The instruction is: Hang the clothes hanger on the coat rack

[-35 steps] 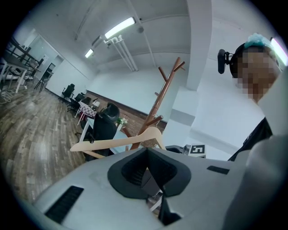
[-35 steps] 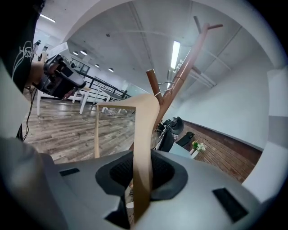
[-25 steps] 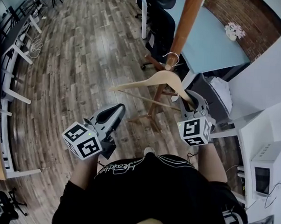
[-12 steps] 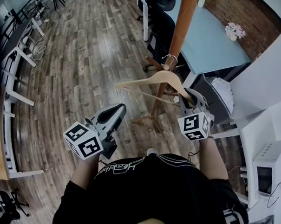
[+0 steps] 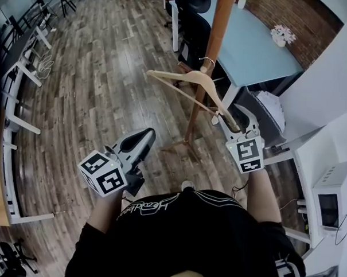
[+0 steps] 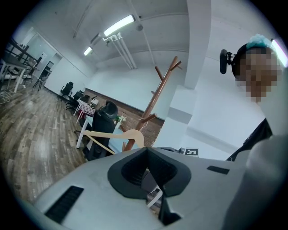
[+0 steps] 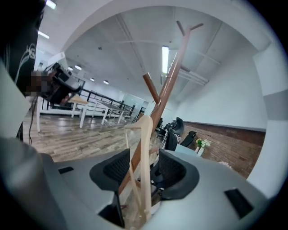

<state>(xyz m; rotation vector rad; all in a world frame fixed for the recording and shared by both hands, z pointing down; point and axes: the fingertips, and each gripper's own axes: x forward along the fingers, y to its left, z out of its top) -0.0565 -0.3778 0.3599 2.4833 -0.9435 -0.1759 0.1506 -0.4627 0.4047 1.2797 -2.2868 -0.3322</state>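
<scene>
Counted one coat rack (image 5: 216, 33), one wooden hanger (image 5: 187, 76) and two grippers. Noted near the coat rack one pale blue table (image 5: 255, 49) with one pot of flowers (image 5: 281, 35) on it, and one dark office chair (image 5: 197, 21) just behind the coat rack. Found the wooden hanger right at the coat rack's pole, metal hook (image 5: 206, 61) against it, body tilted, one arm reaching out away from the coat rack, the other slanting down past the pole. Cannot tell whether the metal hook sits over a peg. Saw the right gripper (image 5: 236, 119) just beside the coat rack, jaws spread wide after just opening, lower hanger arm between the pads with a gap on either side, no grip. Saw the left gripper (image 5: 140, 140) well apart from the coat rack, jaws closed together, holding nothing.
</scene>
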